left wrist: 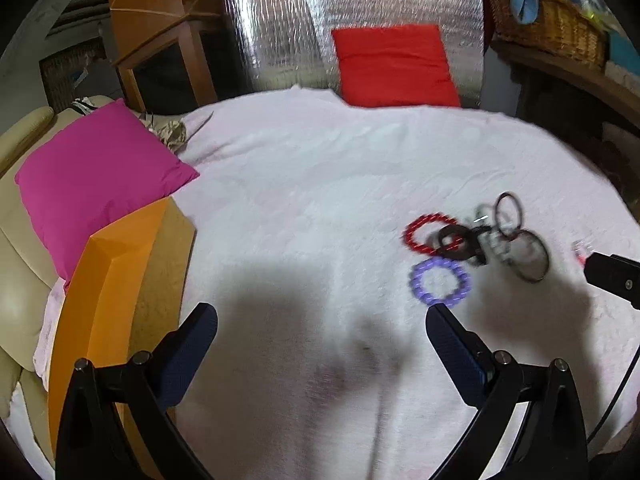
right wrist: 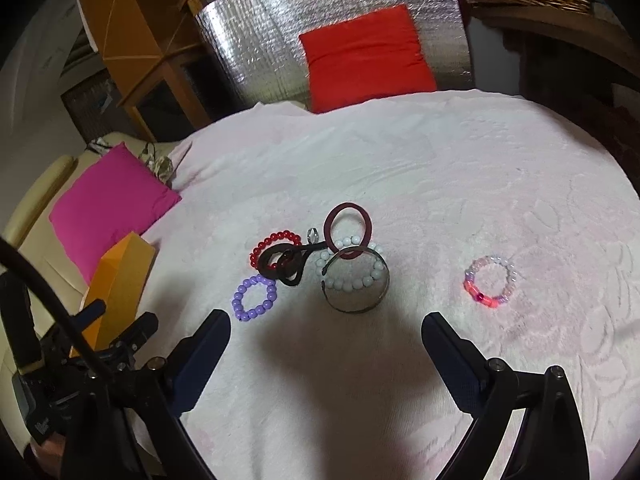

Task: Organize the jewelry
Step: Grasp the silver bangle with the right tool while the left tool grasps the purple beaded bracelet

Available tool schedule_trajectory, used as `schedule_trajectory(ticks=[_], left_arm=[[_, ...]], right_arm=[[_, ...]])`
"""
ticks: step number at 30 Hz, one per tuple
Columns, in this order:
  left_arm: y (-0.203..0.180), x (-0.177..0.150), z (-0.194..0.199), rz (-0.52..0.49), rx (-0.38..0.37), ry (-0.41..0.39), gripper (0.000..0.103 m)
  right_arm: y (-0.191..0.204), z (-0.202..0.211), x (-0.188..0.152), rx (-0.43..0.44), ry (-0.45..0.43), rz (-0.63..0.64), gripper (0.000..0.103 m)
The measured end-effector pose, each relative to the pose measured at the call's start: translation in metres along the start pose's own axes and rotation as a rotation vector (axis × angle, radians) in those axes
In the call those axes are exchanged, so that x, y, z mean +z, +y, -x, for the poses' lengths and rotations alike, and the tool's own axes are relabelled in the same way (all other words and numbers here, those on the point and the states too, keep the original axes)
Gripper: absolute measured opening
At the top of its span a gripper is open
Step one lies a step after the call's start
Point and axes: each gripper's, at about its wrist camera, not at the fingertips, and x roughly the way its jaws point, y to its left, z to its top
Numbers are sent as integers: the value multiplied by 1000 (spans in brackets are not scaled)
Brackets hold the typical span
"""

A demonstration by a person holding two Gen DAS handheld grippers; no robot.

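While both the left gripper (left wrist: pixel 322 330) and right gripper (right wrist: pixel 326 334) are hovering spread apart and empty, a purple bead bracelet (right wrist: pixel 255 298) is lying mid-frame beside the tangled jewelry pile (right wrist: pixel 320 260).

White blanket (right wrist: pixel 400 168); magenta cushion (left wrist: pixel 96 180) left, red cushion (right wrist: pixel 366 60) against silver foil panel (right wrist: pixel 280 28); wicker basket (left wrist: pixel 552 28).

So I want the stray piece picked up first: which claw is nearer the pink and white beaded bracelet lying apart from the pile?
Right. The right claw is open with the pink and white beaded bracelet just ahead to its right. The left claw, also open, sits farther left, beyond the purple beaded bracelet.
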Motion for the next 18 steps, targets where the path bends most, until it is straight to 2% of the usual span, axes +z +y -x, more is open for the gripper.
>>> schedule_trajectory(ticks=[4,7,11,14,16,17,18], left_arm=[[10,3,-24,-5,17,77,103],[15,3,-36,16,-7,142,103],[11,4,-45,17,-47,181,103],[3,5,-47,0,-72,190,103],[-4,7,-46,-14,-102,193,103],[-9,8,-45,-21,-115,193,103],[-13,9,-45,-29,-126,194,103]], right_arm=[[0,-28,1,2,64,44,92],[2,-48,0,-24,102,69,91],[2,-70,2,-67,124,75,88],[1,-86,2,-123,154,87,74],[2,-87,4,-139,131,110,64],[0,-86,5,-140,129,116,55],[-4,-85,6,-124,128,103,55]])
